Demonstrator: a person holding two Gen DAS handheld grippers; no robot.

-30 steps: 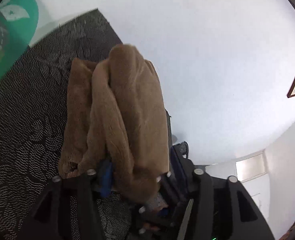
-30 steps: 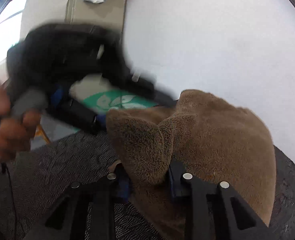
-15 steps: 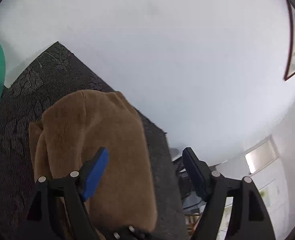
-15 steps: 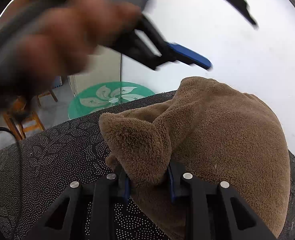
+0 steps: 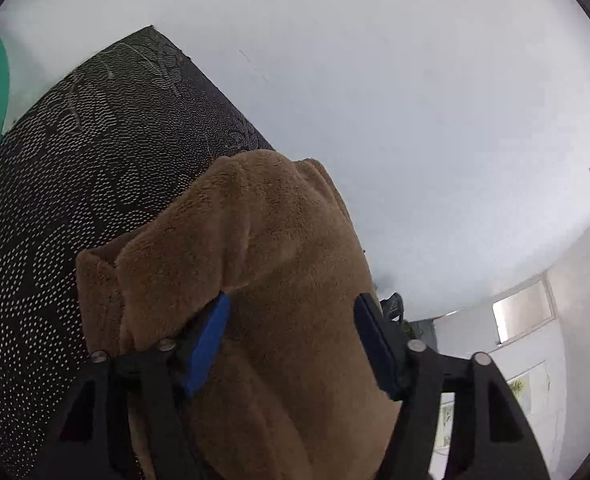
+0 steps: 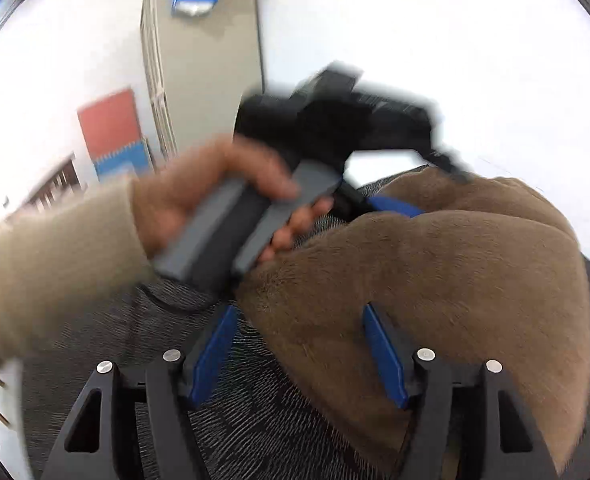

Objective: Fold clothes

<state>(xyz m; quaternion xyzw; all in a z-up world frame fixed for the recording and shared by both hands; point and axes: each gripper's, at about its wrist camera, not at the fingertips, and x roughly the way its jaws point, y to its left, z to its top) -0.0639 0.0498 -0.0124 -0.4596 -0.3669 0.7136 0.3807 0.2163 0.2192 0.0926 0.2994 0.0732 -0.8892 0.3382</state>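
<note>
On the dark patterned table [image 5: 75, 184] we see the brown fleece garment [image 5: 279, 272] bunched in thick folds near its edge. Our left tool [image 5: 291, 344] straddles one fold, jaws closing, pads not yet pressing. Our right tool [image 6: 299, 352] is opening, fleece between its jaws but released. Our left hand [image 6: 223, 196] grips its grey handle [image 6: 235, 232].

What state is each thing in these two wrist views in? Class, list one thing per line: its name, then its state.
brown fleece garment: bunched in loose folds on the dark patterned surface, not flat.
left gripper: jaws closing around a fold of the garment, pads not yet pressing it.
right gripper: jaws opening, the garment's edge between them, no grip.
dark patterned surface: partly covered by the garment.
</note>
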